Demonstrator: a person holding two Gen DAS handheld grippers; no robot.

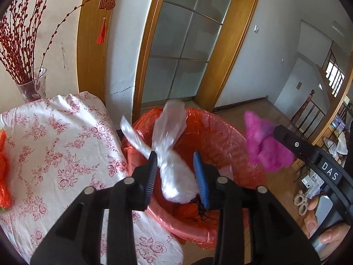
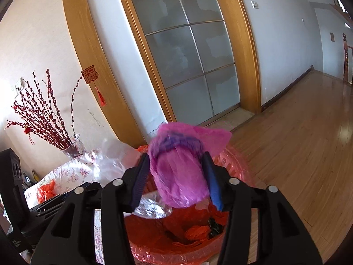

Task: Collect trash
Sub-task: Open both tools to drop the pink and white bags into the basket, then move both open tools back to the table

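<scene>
A round bin with a red liner stands on the floor beside a cloth-covered table. My left gripper hangs over its rim, and a clear plastic bag sits loose between the jaws. The bag leans on the left pad and shows a gap to the right pad. My right gripper is over the same bin, with a crumpled pink plastic bag blurred between its parted pads. In the left wrist view the pink bag shows at the right, above the bin's far side. Orange and black scraps lie inside the bin.
The table with a floral cloth lies left of the bin, holding a glass vase of red branches and an orange bag. A frosted glass sliding door stands behind. Wooden floor stretches right. A person's fingers grip the right tool.
</scene>
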